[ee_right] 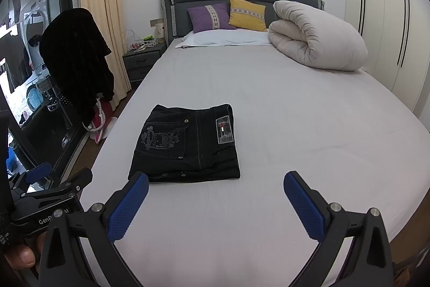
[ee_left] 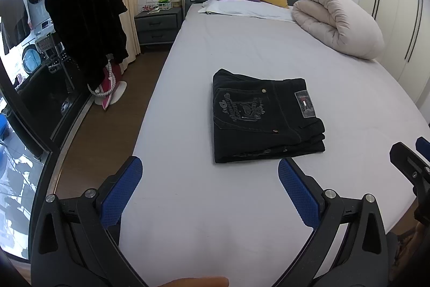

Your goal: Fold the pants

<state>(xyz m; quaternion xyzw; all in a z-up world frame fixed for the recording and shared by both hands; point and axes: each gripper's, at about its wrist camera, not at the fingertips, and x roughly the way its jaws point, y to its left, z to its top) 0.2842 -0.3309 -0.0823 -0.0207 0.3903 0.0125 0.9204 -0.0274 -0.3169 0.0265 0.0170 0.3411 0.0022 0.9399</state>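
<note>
Pants [ee_left: 266, 116] lie folded square on bed [ee_left: 242, 206] — folding looks finished. Left tool [ee_left: 209, 174] and right tool [ee_right: 216, 186] both wide apart, empty; nothing left but withdrawing.

Folded black pants [ee_left: 266, 117] lie on the bed [ee_left: 242, 50], left gripper [ee_left: 209, 174] jaws spread, empty.

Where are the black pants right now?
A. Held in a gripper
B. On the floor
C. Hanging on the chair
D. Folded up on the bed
D: the black pants lie in a neat folded stack on the bed, with both the left gripper and the right gripper open and apart from them.
</note>
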